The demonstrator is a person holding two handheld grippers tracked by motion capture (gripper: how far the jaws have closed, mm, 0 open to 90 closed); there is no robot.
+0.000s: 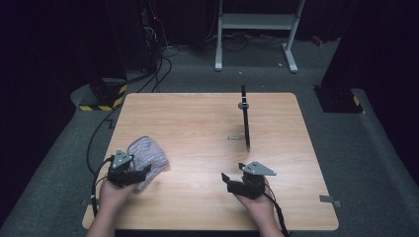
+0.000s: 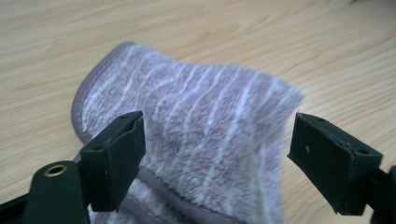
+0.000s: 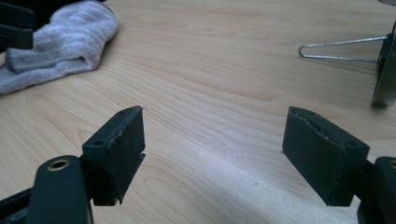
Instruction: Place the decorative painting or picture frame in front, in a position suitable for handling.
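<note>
A folded grey towel with pale stripes lies on the wooden table at the front left. My left gripper rests at the towel's near edge, and its jaws stand wide apart. In the left gripper view the towel lies between and below the pads, and neither pad presses on it. My right gripper is at the front right of the table. It is open over bare wood, with nothing between its jaws. The towel appears at the far left of the right gripper view.
A thin black upright panel on a wire foot stands edge-on right of the table's middle, just beyond my right gripper; its wire foot shows in the right gripper view. Cables, a striped floor block and a white frame lie past the table.
</note>
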